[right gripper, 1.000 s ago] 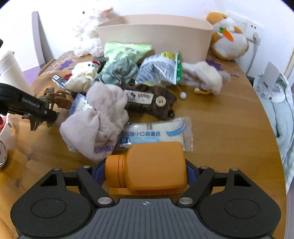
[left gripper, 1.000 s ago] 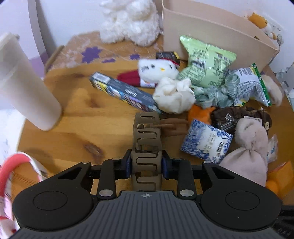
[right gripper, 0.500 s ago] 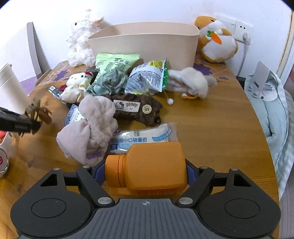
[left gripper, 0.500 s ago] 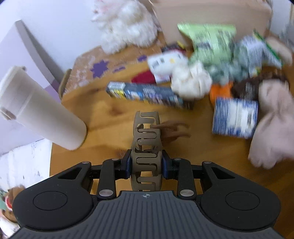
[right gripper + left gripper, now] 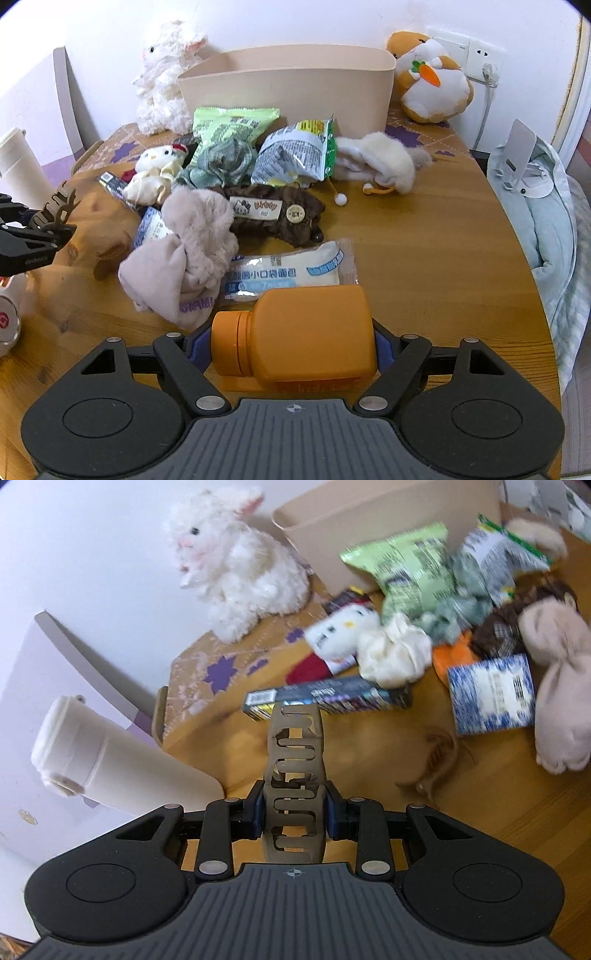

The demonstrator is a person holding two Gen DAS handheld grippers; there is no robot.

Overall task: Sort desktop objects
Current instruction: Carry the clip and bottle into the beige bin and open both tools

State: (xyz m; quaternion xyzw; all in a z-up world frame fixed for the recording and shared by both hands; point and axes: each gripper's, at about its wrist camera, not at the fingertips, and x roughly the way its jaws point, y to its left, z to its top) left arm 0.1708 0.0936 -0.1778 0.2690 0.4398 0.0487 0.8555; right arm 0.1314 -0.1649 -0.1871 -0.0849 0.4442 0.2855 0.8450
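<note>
Left gripper: my left gripper is pinched on a tan hair clip, which stands up between the pads and points toward the pile.
Right gripper: my right gripper is pressed against both ends of an orange bottle, held sideways with its cap to the left.
Second clip: a brown hair clip lies on the wooden table, just right of my left gripper; it is blurred.
Bin: a beige bin stands at the far edge of the table, between a white plush rabbit and an orange plush toy.
Pile: snack bags, plush toys and cloth bundles lie heaped in front of the bin; a bread packet lies just beyond the bottle.
Cup: a cream cup stands at the table's left edge.
</note>
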